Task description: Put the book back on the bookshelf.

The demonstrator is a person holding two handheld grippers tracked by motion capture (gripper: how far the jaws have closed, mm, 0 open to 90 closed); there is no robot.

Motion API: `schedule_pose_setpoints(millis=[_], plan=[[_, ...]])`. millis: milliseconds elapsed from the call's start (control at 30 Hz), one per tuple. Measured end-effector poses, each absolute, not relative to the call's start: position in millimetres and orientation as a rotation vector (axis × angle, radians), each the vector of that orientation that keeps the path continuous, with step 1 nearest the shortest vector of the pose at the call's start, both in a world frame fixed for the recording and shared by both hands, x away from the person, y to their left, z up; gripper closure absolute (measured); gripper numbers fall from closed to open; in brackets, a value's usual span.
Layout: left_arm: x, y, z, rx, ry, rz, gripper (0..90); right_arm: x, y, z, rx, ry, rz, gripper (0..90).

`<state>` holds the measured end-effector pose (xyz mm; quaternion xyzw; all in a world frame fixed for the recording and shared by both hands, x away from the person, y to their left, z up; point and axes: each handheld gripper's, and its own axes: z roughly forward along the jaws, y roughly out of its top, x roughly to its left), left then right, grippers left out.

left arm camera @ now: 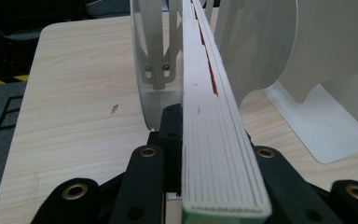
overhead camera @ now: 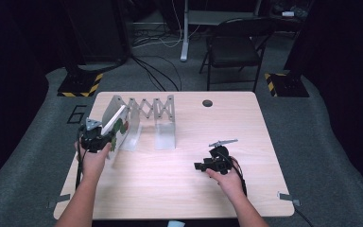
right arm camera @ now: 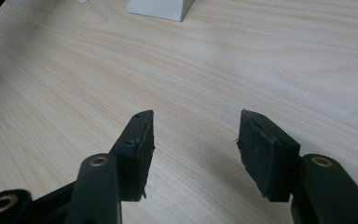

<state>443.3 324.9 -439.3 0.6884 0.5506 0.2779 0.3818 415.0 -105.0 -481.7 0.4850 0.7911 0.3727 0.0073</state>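
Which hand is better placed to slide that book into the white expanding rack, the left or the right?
Left. The left gripper is already shut on the book, edge-on at the rack. The right gripper sits open over bare table, well away from the rack.

This is looking like a lab or recording studio. A pale wooden table is standing on grey carpet, with dark curtains hanging around it. Behind the table, a black folding chair, yellow-and-black striped stand bases and loose cables are sitting on the floor.
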Motion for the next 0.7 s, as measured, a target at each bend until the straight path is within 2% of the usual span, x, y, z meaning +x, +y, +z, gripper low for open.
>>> schedule_pose_setpoints(millis=[700], plan=[[446.0, 325.9, -446.1, 1.763, 1.416, 0.689, 75.3, 416.0, -104.9, -482.4, 1.510, 2.476, 1.165, 45.6]])
